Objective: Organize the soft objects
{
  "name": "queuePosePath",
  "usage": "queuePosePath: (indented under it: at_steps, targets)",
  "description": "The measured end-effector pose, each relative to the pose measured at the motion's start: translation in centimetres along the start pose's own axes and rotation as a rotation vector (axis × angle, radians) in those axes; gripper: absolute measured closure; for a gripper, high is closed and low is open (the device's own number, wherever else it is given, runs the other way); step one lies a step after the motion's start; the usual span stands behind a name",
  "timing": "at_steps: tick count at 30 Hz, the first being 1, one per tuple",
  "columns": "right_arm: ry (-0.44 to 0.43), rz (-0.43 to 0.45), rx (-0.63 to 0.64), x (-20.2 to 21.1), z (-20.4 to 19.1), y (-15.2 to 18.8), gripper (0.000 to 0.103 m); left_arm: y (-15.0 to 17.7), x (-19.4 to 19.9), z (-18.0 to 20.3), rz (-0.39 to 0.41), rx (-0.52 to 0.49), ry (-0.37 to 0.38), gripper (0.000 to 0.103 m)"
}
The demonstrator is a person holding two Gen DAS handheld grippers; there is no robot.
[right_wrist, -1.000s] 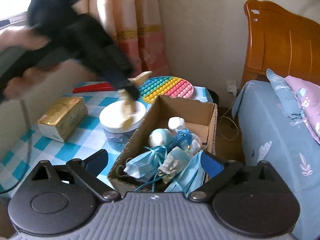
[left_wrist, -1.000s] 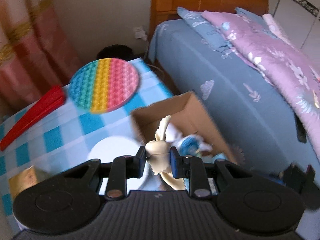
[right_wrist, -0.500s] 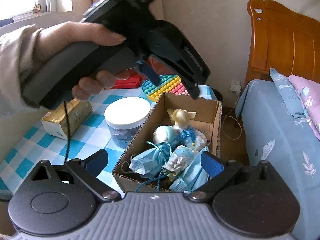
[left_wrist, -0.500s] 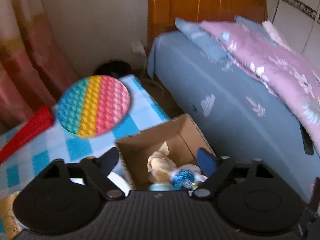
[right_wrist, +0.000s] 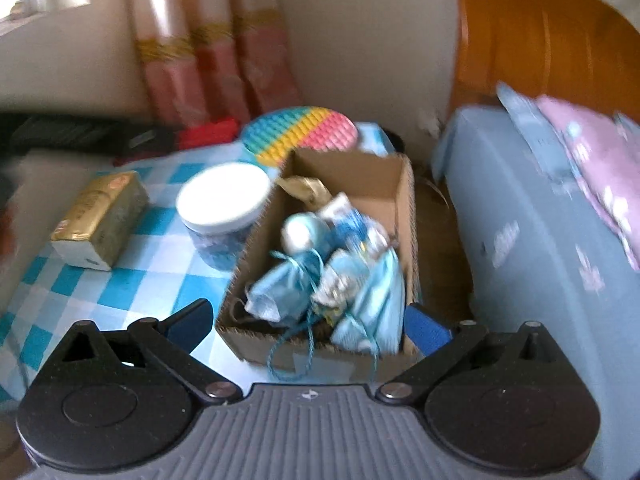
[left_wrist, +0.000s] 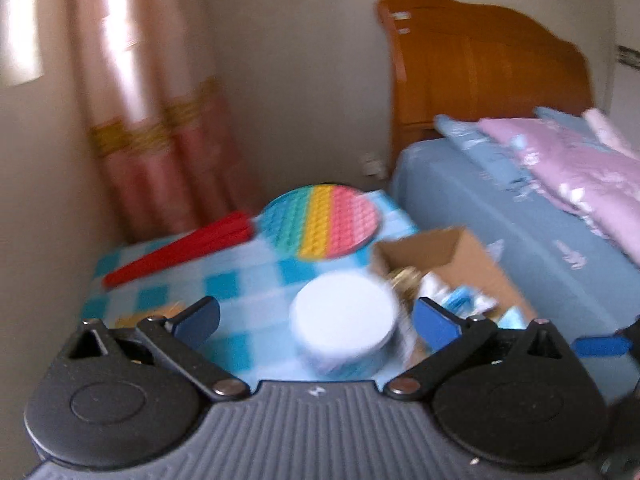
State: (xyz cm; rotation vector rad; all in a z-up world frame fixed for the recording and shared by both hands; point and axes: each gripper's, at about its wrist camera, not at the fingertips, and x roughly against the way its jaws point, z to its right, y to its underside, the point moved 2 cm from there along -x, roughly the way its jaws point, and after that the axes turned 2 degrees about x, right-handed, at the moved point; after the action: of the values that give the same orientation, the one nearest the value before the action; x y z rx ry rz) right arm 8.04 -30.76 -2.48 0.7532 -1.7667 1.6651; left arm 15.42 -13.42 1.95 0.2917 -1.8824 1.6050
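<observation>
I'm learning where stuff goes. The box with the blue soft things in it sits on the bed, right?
Not quite. The cardboard box with the blue soft pouches sits on the blue checked table, beside the bed, not on it. The right wrist view shows this.

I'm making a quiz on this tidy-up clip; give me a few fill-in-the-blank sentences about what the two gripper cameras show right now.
1. The blue pouches lie inside a ____ box.
2. The lid of the jar beside the box is ____.
3. The jaws of the left gripper stand ____, with nothing between them.
4. The round rainbow mat lies ____ the box, towards the curtain.

Missing words: cardboard; white; open; behind
</observation>
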Motion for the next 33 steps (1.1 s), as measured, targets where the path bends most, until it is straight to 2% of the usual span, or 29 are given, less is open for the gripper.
queuePosePath:
  at_steps: [2, 3, 7, 9, 17, 33]
  targets:
    - [0.059, -0.028, -0.066, 0.0, 0.2, 0.2, 0.000, 1.4, 0.5, -0.2, -0.031, -0.006, -0.056, 0.001]
    - [0.059, -0.028, -0.066, 0.0, 0.2, 0.2, 0.000, 2.1, 0.8, -0.4, -0.047, -0.001, -0.066, 0.001]
    - [0.090, -0.057, -0.110, 0.3, -0.3, 0.2, 0.000, 3.6, 1.1, -1.0, -0.155, 0.053, -0.037, 0.001]
    - [0.095, -0.067, -0.100, 0.5, -1.0, 0.2, 0.000, 4.0, 1.6, -1.3, -0.172, 0.058, -0.023, 0.001]
    - [0.117, -0.074, -0.062, 1.3, -3.1, 0.0, 0.000, 4.6, 2.8, -1.0, -0.183, 0.043, -0.025, 0.001]
    - [0.119, -0.074, -0.071, 1.4, -2.9, 0.1, 0.000, 4.6, 2.7, -0.7, -0.196, 0.046, -0.024, 0.001]
